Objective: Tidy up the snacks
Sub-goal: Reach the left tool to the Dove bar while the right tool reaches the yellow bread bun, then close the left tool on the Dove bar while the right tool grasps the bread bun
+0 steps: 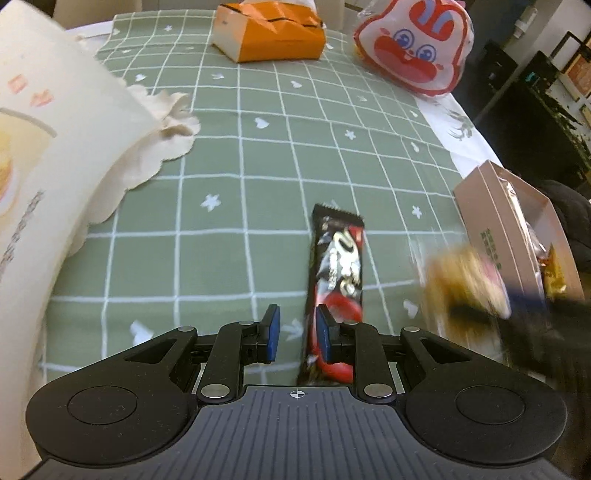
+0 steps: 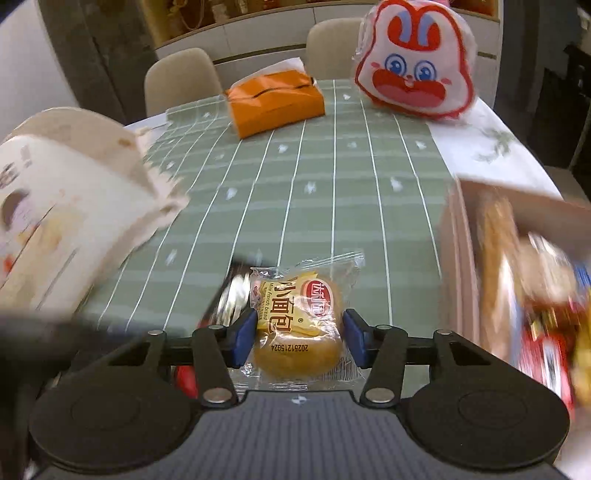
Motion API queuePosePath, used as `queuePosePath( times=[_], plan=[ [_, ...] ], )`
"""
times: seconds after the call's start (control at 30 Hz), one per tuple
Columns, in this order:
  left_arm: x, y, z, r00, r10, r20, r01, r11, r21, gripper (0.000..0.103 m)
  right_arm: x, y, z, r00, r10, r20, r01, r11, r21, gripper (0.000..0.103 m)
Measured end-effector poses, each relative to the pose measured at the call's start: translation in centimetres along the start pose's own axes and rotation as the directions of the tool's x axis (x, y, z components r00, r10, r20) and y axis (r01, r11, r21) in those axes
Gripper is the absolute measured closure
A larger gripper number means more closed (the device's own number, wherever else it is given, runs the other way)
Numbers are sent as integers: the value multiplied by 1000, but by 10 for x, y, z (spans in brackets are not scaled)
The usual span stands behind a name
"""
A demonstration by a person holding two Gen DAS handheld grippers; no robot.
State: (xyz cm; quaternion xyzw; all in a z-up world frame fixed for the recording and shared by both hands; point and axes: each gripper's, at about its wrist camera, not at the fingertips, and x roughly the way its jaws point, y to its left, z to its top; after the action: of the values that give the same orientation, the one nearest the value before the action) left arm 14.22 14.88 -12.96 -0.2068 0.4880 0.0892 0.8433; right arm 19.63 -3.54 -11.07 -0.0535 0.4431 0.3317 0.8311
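Observation:
A black and red chocolate bar (image 1: 337, 266) lies lengthwise on the green checked tablecloth (image 1: 236, 221). My left gripper (image 1: 297, 332) hovers at its near end, open, with a narrow gap between the blue pads; the right finger covers part of the wrapper. My right gripper (image 2: 300, 339) is shut on a small bread bun (image 2: 299, 332) in a clear wrapper, both pads against its sides. In the left wrist view that bun (image 1: 465, 280) is a blur at the right. The chocolate bar (image 2: 232, 291) shows blurred behind the right gripper's left finger.
An open pink box (image 1: 491, 206) holding several snacks stands at the right edge, also as pink box (image 2: 458, 266). A large cream package (image 1: 55, 155) fills the left. At the far end sit an orange tissue box (image 1: 269, 29) and a rabbit-face bag (image 1: 413, 44). Chairs (image 2: 177, 77) stand behind.

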Motion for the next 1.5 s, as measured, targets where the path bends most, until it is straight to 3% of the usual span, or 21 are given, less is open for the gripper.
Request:
queuePosePath(
  times=[0.1, 0.2, 0.33, 0.53, 0.77, 1.0, 1.23, 1.5],
  plan=[
    [10, -11, 7, 1000, 10, -9, -10, 1000, 18, 78, -24, -7, -33, 999, 22, -26, -21, 1000, 19, 52],
    [16, -21, 12, 1000, 28, -2, -28, 999, 29, 76, -37, -17, -59, 999, -25, -31, 26, 999, 26, 52],
    [21, -42, 13, 998, 67, -7, -66, 994, 87, 64, -42, -38, -82, 996, -61, -60, 67, 992, 108, 52],
    [26, -65, 5, 991, 132, 6, -130, 972, 197, 61, -48, -43, -105, 996, -52, -75, 62, 989, 133, 44],
    [14, -51, -10, 996, 82, -18, -79, 986, 146, 61, -41, -37, -107, 996, -53, -76, 61, 992, 108, 29],
    [-13, -38, -47, 997, 44, -69, -36, 993, 112, 63, -32, -26, -100, 993, -69, -96, 76, 995, 64, 17],
    [-31, -29, -78, 994, 21, -104, -12, 996, 86, 65, -23, -21, -93, 993, -61, -99, 62, 998, 6, 17],
    [-34, -39, -89, 994, 63, -90, -48, 986, 158, 64, -15, 0, -90, 992, -63, -113, 56, 996, -64, 14]
  ],
)
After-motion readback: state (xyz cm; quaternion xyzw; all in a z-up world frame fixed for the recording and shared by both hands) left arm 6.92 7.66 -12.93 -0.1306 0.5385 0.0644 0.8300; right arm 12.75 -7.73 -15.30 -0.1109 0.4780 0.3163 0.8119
